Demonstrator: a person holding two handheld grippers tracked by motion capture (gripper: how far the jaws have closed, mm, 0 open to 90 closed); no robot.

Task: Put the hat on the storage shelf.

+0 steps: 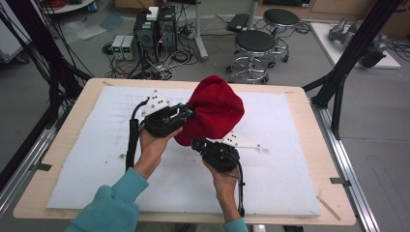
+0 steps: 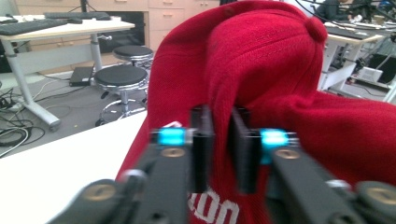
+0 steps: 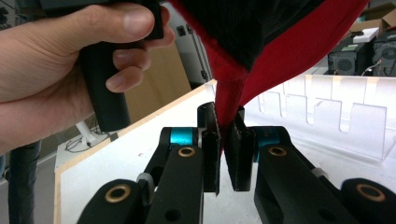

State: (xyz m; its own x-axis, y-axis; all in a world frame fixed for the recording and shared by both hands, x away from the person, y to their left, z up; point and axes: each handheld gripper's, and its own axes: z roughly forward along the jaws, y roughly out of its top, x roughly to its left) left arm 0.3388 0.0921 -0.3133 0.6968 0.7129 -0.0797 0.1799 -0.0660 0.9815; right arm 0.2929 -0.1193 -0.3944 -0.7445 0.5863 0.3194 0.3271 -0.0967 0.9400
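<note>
In the high view a red knit hat (image 1: 212, 113) is held up above the white foam board (image 1: 96, 159) that covers the table (image 1: 63, 130), hanging over the board's middle and well clear of all its edges. The left gripper (image 1: 186, 112) meets the hat from the hat's left side, level with its bulk, while the right gripper (image 1: 198, 145) comes up from below and toward the person, at the hat's lowest edge; both hands are equally close, each touching the cloth. The hat's long axis runs slantwise, crown up and away, rim down toward the person. In the left gripper view the left gripper (image 2: 223, 149) has its jaws drawn near together on a fold of the hat (image 2: 261, 70), with white lettering just below, and the fold is pinched between the pads. In the right gripper view the right gripper (image 3: 227, 144) is pressed together on the hat's rim (image 3: 231, 93), which drops straight down into the jaws; the person's other hand (image 3: 56, 74) sits left of the hat. A clear plastic rack (image 3: 345, 116) stands behind the hat on the board. I judge there is open room on every side for pulling the rim apart.
</note>
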